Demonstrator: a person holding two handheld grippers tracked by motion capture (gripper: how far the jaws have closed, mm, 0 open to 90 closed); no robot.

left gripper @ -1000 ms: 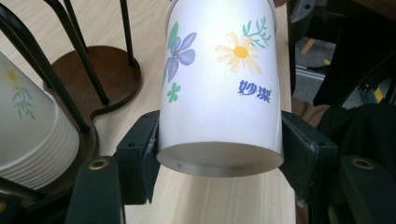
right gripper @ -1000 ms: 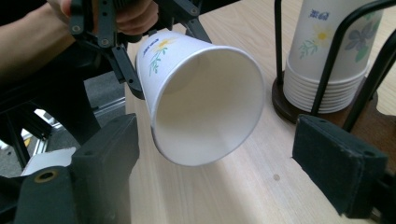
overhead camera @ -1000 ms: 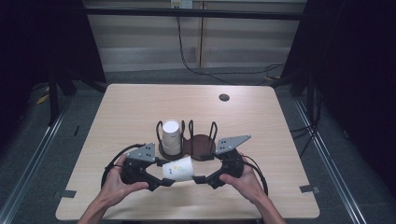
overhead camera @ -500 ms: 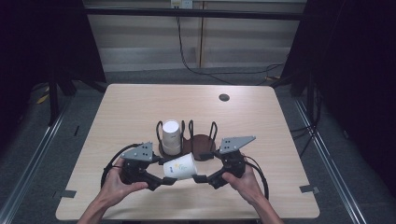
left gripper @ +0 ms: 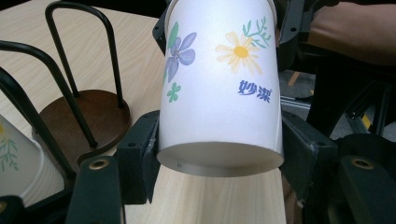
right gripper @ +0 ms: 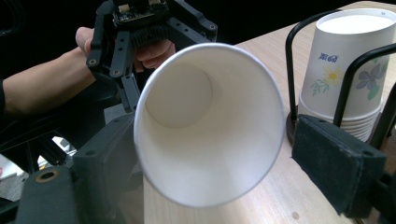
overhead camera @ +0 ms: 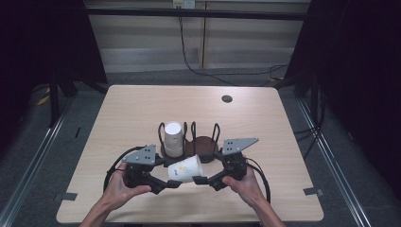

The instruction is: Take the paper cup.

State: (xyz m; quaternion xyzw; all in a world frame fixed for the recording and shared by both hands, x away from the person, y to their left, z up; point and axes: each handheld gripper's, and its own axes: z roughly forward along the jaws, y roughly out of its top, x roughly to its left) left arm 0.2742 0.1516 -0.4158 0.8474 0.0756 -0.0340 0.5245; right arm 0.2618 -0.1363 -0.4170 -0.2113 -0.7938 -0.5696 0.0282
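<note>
High cam looks down on the pale wooden desk [overhead camera: 142, 109] from above. Each tool cam sits v. close, facing opposite ends of the flowered white paper cup [left gripper: 219, 88]; all three share it.

black wire cup rack [overhead camera: 204, 144] holding stacked cups [overhead camera: 173, 138]; dark disc [overhead camera: 227, 99] far on table [overhead camera: 127, 109].

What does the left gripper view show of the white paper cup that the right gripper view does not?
Left gripper view: the flower-printed white paper cup from outside, its purple and yellow flowers, blue writing and closed bottom end. Right gripper view: its open mouth and plain white inside. Both: this cup, the black wire rack, the stacked paper cups in it and the light wooden table.
</note>
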